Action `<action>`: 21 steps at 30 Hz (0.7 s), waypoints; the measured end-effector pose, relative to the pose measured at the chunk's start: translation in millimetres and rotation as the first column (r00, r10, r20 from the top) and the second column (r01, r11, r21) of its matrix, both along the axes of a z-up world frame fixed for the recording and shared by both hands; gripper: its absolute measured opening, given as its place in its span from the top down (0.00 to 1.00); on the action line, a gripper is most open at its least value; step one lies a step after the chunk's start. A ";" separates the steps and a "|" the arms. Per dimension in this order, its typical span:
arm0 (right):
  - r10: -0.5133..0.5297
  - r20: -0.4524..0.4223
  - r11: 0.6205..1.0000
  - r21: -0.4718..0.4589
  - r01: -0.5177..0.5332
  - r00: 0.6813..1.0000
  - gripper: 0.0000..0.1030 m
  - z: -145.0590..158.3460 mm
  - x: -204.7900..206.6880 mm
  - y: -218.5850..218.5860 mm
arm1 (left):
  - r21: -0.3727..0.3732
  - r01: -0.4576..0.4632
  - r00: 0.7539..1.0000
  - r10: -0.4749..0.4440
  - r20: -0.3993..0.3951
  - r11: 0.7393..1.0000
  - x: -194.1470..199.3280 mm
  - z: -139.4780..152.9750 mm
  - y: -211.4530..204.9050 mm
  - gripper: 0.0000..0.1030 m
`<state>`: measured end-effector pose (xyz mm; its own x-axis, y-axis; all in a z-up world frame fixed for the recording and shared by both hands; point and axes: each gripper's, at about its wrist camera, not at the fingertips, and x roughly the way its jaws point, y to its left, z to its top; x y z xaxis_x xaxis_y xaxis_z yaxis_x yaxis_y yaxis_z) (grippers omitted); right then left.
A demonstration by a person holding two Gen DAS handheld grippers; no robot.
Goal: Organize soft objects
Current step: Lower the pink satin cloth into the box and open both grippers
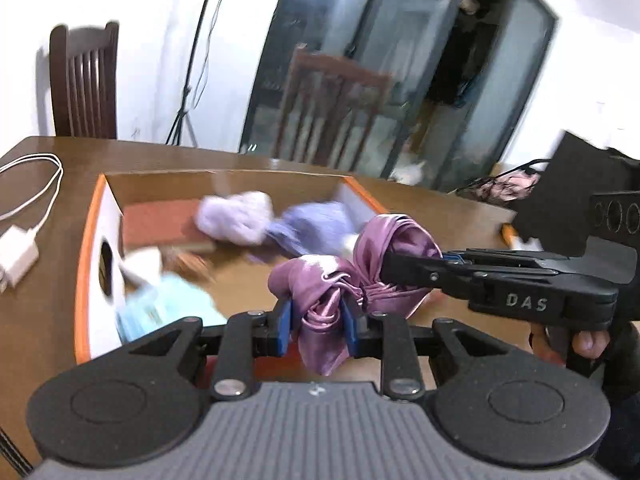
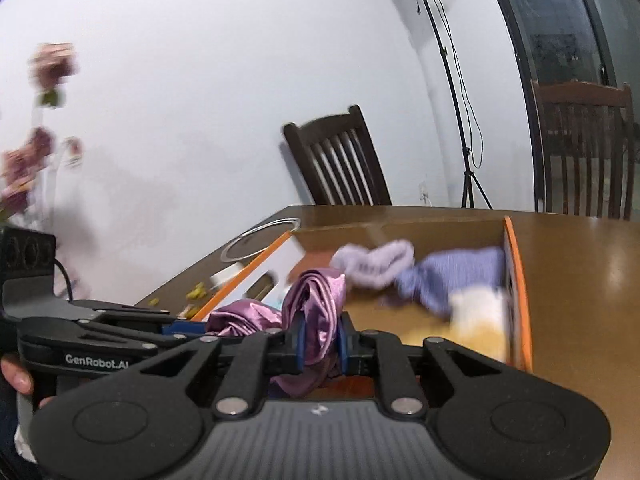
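Both grippers hold one bunched pink satin cloth (image 1: 360, 268) above the open cardboard box (image 1: 90, 240). My left gripper (image 1: 318, 320) is shut on the cloth's lower end. My right gripper (image 2: 320, 338) is shut on its other end (image 2: 316, 300); its black body also shows in the left wrist view (image 1: 520, 280), coming in from the right. Inside the box lie a fluffy lilac cloth (image 1: 236, 216), a purple knitted piece (image 1: 316, 228), a light blue item (image 1: 168, 304) and a cream plush (image 2: 480, 320). All are blurred.
The box stands on a brown wooden table (image 1: 48, 320). A white charger and cable (image 1: 20, 252) lie at its left. A patterned pink item (image 1: 504, 188) lies at the far right. Dark wooden chairs (image 2: 340, 160) and a light stand (image 2: 452, 80) stand behind the table.
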<state>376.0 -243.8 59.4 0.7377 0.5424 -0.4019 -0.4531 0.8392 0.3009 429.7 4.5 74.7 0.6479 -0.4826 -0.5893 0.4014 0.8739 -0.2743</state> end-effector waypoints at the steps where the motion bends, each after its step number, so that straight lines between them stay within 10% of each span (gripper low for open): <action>1: -0.006 -0.023 1.000 -0.018 0.005 1.000 0.86 -1.0 25.2 5.1 | 0.012 -0.018 1.000 0.018 -0.021 1.000 19.5 -2.6 0.5 0.75; 6: -0.057 -0.154 0.994 -0.099 0.042 0.986 0.82 -23.5 120.8 30.5 | 0.148 -0.048 0.993 0.064 -0.102 0.988 90.3 -33.6 -5.3 0.72; 9: -0.069 -0.235 0.990 -0.133 0.038 0.970 0.78 -41.3 146.9 41.4 | 0.222 -0.070 0.992 0.091 -0.089 0.972 99.9 -45.0 -9.7 0.52; 15: -0.109 -0.232 0.979 -0.194 0.063 0.967 0.50 -46.7 146.5 44.1 | 0.204 -0.077 0.994 0.091 -0.064 0.976 86.4 -36.5 -4.5 0.43; 21: -0.123 -0.131 0.974 -0.204 0.095 0.984 0.44 -10.4 115.3 26.9 | 0.187 -0.110 0.994 0.105 0.036 0.976 49.4 10.1 7.8 0.35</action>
<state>491.3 -216.9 49.0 0.7158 0.3622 -0.5970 -0.3204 0.9300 0.1802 479.2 12.2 84.7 0.7060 -0.2911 -0.6456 0.3072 0.9473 -0.0911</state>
